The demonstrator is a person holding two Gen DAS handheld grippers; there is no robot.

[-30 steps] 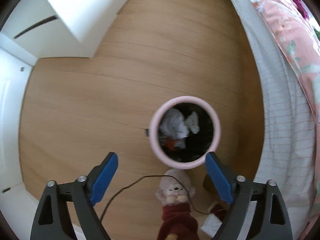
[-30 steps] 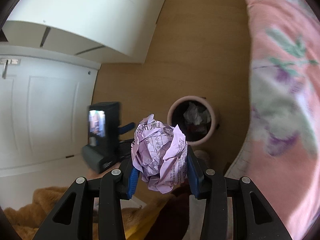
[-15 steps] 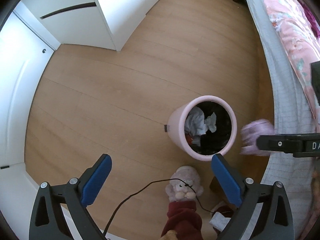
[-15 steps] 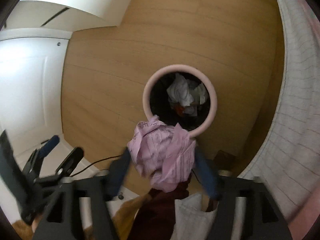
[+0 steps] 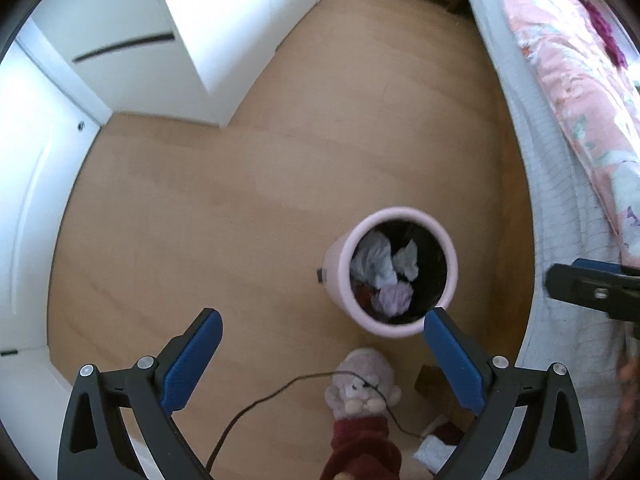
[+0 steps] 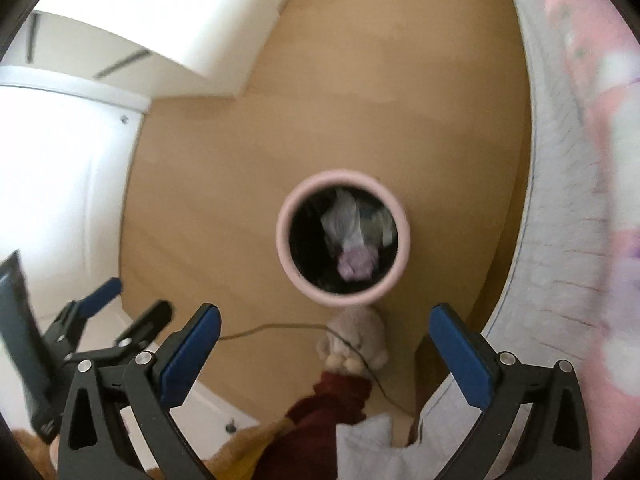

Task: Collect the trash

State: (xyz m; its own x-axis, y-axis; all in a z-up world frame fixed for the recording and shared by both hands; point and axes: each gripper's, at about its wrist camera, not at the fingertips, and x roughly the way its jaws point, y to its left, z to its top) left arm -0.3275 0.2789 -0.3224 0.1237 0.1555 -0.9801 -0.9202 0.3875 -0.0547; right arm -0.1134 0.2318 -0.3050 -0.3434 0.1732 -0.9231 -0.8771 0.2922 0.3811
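A pink waste bin (image 5: 336, 276) with a dark liner stands on the wooden floor. A crumpled pink paper ball (image 5: 394, 298) lies inside it on white crumpled paper (image 5: 376, 260). My left gripper (image 5: 322, 316) hangs open above the floor, near the bin's front edge, nothing between its blue pads. In the right wrist view the same bin (image 6: 344, 174) sits straight below with the pink ball (image 6: 356, 266) inside. My right gripper (image 6: 325, 313) has its jaws opening wide, with nothing between them. Its black frame pokes in at the right edge (image 5: 592, 288) of the left wrist view.
A plush monkey in a dark red top (image 5: 362, 388) lies on the floor just in front of the bin, a black cable (image 5: 280, 388) across it. A bed with a pink floral quilt (image 5: 580, 92) runs along the right. White cupboards (image 5: 160, 40) stand at the left.
The right gripper opened and the pink paper ball dropped from it into the bin. It also sank toward the bin. The left gripper drew back slightly, so the bin looks farther off.
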